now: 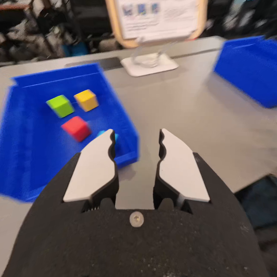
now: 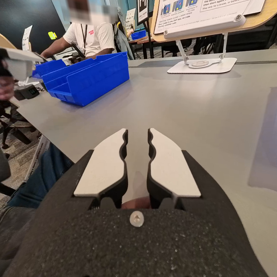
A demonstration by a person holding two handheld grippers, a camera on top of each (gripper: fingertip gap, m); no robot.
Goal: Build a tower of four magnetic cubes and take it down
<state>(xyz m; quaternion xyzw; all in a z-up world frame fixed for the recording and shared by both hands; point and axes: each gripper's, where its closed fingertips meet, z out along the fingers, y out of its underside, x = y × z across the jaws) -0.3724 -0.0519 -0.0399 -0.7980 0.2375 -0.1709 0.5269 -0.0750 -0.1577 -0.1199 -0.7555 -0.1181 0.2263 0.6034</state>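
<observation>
Left tongs (image 1: 137, 132) are spread apart w/ nothing between them, hovering above the grey table (image 1: 179, 119) just right of a blue bin (image 1: 22, 134). Left view is motion-blurred. Right tongs (image 2: 137, 131) are also released, gap narrower, empty, over bare table near its front edge.

Four cubes sit loose on the bin floor, none stacked: green cube (image 1: 60, 105) & yellow cube (image 1: 87, 99) side by side toward the back w/ a small gap, red cube (image 1: 76, 128) nearer the front, light-blue cube (image 1: 116, 138) mostly hidden behind the left tongs' left finger (image 1: 96, 158); can't tell if it touches the bin wall.

A 2nd blue bin (image 1: 247, 72) stands at far right of the left view, well apart from the first. Right view shows a blue bin (image 2: 90, 81) at the table's left side, contents not visible. An instruction board (image 2: 202, 16) on a white stand (image 2: 202, 66) sits at the table's far edge. A person in a white tee (image 2: 91, 39) sits behind the table.
</observation>
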